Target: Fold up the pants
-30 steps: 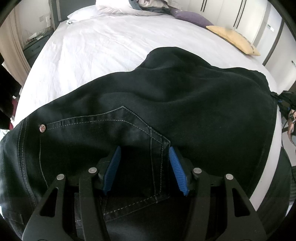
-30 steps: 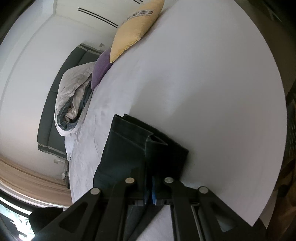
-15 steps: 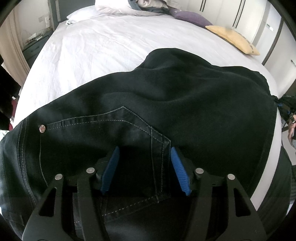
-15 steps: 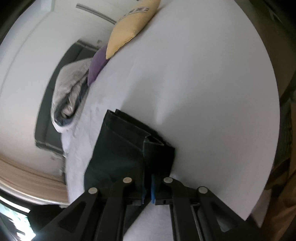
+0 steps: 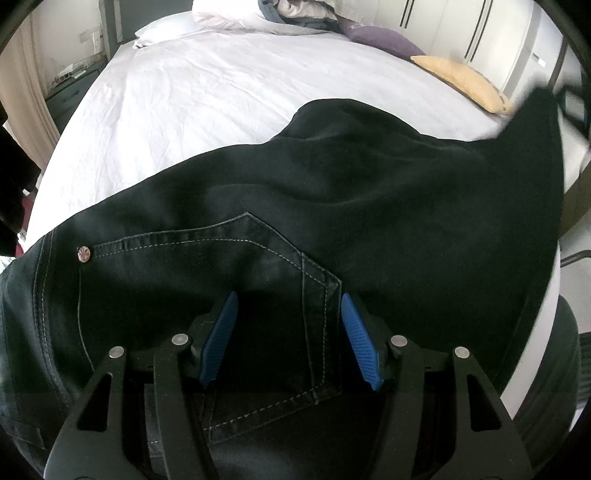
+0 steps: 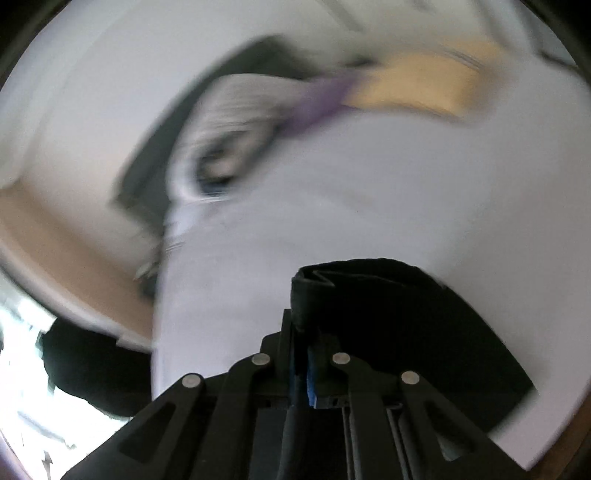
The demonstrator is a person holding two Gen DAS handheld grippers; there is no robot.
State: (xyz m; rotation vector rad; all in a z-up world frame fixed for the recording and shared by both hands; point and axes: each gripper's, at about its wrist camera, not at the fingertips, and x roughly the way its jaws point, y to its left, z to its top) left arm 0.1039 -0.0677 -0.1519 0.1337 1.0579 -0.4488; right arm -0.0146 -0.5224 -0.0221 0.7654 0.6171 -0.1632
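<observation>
Left gripper (image 5: 288, 339): its blue pads (image 5: 218, 339) stand spread wide, one either side of the back pocket (image 5: 258, 288) of the black jeans (image 5: 332, 206); whether the pads press on the cloth cannot be told.

Black jeans: spread across the near part of the bed's white sheet (image 5: 221, 103), waist end nearest the left wrist camera. A metal rivet (image 5: 83, 254) sits at the pocket's left corner, with pale stitching along the pocket edges. The cloth rises in a hump near the middle, and the far right corner stands lifted off the bed, blurred.

Bed surroundings, left wrist view: a white pillow (image 5: 166, 27) at the head, a heap of bedding (image 5: 295, 14) beside it, then a purple cushion (image 5: 380, 40) and a yellow cushion (image 5: 465, 81) near the right edge. White wardrobe doors (image 5: 461, 33) stand behind.

Right gripper (image 6: 301, 369): fingers pressed together, pinching a folded hem of the black jeans (image 6: 388, 317), which sticks up just past the fingertips and trails off to the right over the white sheet (image 6: 406, 184).

Right wrist view: heavily smeared. The yellow cushion (image 6: 424, 85), purple cushion (image 6: 321, 99) and rumpled bedding (image 6: 240, 122) show as streaks across the top.
</observation>
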